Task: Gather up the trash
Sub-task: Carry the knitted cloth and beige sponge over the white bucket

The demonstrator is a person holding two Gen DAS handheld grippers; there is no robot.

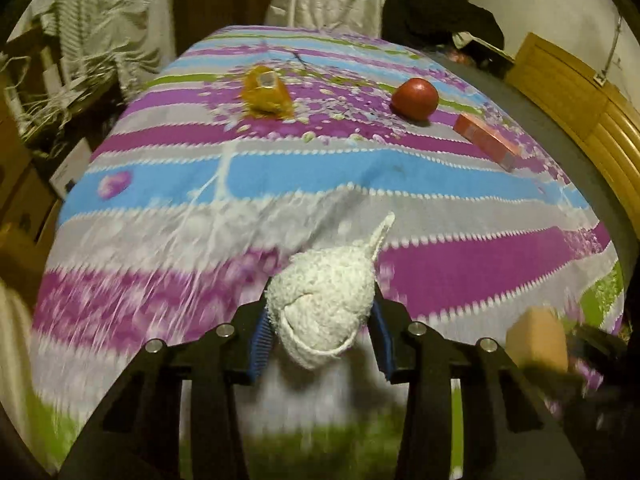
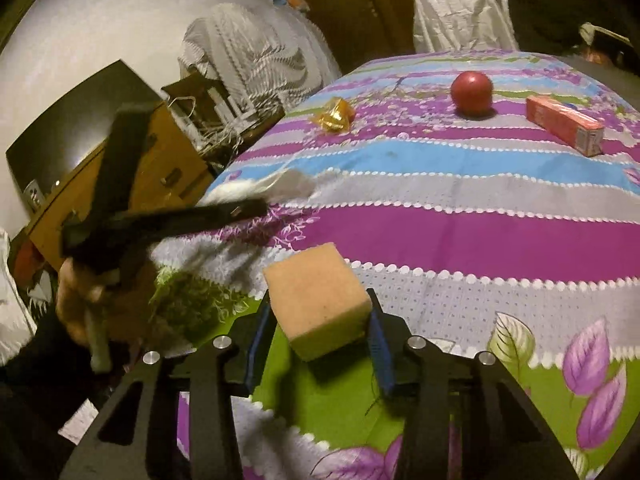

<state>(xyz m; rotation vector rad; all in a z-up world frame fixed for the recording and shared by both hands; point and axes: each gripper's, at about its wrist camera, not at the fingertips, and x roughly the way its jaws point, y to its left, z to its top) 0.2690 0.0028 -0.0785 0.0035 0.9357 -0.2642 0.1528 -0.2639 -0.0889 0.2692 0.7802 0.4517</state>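
A white fuzzy sock (image 1: pixel 320 304), rolled into a ball, sits between the blue pads of my left gripper (image 1: pixel 320 322), which is shut on it just above the striped tablecloth (image 1: pixel 440 200). My right gripper (image 2: pixel 318 320) is shut on a tan sponge cube (image 2: pixel 316 300) near the table's front edge. In the right wrist view the left gripper (image 2: pixel 240 210) shows blurred at the left, with the white sock (image 2: pixel 280 186) at its tip. The sponge (image 1: pixel 536 336) also shows at the lower right of the left wrist view.
Farther back on the cloth lie a crumpled yellow wrapper (image 1: pixel 267 94), a red round fruit (image 1: pixel 415 98) and an orange-red carton (image 1: pixel 486 140). A chair with a white cover (image 1: pixel 332 0) stands behind the table. A wooden cabinet (image 2: pixel 120 184) and clutter stand to the left.
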